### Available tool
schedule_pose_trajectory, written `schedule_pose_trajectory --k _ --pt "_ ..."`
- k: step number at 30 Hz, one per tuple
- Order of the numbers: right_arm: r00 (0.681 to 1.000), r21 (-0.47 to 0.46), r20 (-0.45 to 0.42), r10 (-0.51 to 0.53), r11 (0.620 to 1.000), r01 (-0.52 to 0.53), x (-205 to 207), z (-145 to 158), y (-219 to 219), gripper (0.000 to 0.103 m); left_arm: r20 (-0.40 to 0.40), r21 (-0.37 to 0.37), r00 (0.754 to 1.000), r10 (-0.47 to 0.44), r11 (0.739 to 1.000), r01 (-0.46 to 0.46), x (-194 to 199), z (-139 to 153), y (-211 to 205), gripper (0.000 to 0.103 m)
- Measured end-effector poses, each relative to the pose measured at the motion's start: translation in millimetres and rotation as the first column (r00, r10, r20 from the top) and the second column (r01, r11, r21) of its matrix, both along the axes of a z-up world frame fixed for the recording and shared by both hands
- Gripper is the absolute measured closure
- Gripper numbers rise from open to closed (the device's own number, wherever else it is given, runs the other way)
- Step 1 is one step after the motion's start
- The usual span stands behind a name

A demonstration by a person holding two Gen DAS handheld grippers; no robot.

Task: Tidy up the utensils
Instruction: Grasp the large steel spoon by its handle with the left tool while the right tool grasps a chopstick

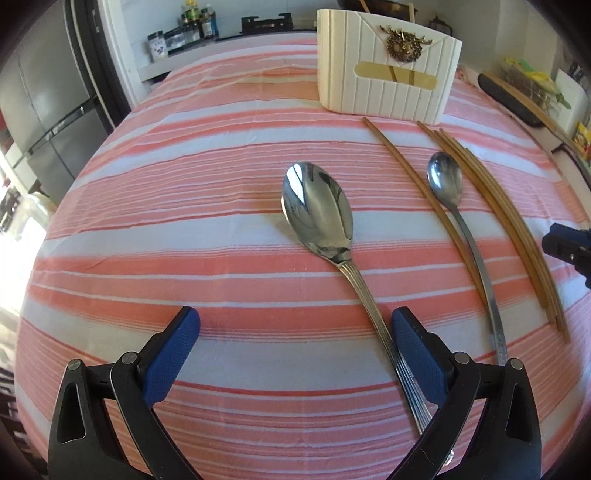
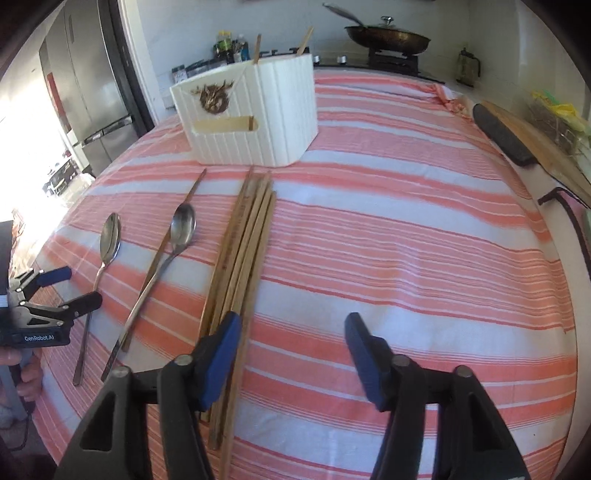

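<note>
A white ribbed utensil holder stands at the far side of the striped table; in the right wrist view two sticks poke from it. A large steel spoon lies ahead of my open left gripper, its handle running beside the right finger. A smaller spoon and a single chopstick lie to its right. A bundle of wooden chopsticks lies under the left finger of my open right gripper. The left gripper also shows in the right wrist view, over the large spoon's handle.
The pink and white striped cloth covers the table. A dark board and bags lie at the right edge. A stove with a lidded pan, bottles and a fridge stand behind.
</note>
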State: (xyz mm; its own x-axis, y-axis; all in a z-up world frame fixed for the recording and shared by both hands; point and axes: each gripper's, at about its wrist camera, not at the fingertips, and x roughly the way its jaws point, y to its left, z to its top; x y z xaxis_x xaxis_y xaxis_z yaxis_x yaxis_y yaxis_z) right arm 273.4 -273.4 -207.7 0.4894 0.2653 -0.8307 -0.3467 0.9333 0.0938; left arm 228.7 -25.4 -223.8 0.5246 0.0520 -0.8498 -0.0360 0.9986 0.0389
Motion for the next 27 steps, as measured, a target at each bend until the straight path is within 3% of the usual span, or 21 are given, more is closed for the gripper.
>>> schedule_pose_trajectory --k 1,7,10,13,19,24,27 --pt "1.000 -0.009 -0.017 0.019 1.000 -0.019 0 -4 4 0.064 -0.003 0.007 1.000 -0.005 1.000 0.005 0 0 2 0.000" --pt "0.997 -0.012 -0.053 0.053 0.998 -0.054 0 -6 14 0.069 -0.002 -0.019 1.000 -0.003 1.000 0.003 1 -3 8 0.000" --pt "0.997 -0.117 -0.024 0.067 0.991 -0.069 -3 -7 22 0.084 0.015 0.000 1.000 -0.018 1.000 0.018 1 -3 4 0.000" --pt "0.999 -0.123 -0.031 0.027 0.992 -0.031 1 -6 15 0.097 0.023 -0.001 0.999 -0.023 1.000 0.023 -1 -2 6 0.002" --pt "0.997 -0.190 -0.023 -0.074 0.979 0.069 -6 -4 -18 0.097 0.012 -0.018 1.000 0.003 1.000 -0.003 -2 -2 31 0.003" --pt "0.995 -0.166 -0.056 -0.078 0.984 0.068 -12 -3 -32 0.095 -0.019 -0.022 0.999 -0.041 0.999 0.041 7 -1 32 0.003" --pt "0.993 -0.147 -0.104 -0.052 0.988 0.036 -7 -2 -34 0.075 -0.047 -0.024 0.995 -0.087 0.996 0.086 14 -2 26 0.003"
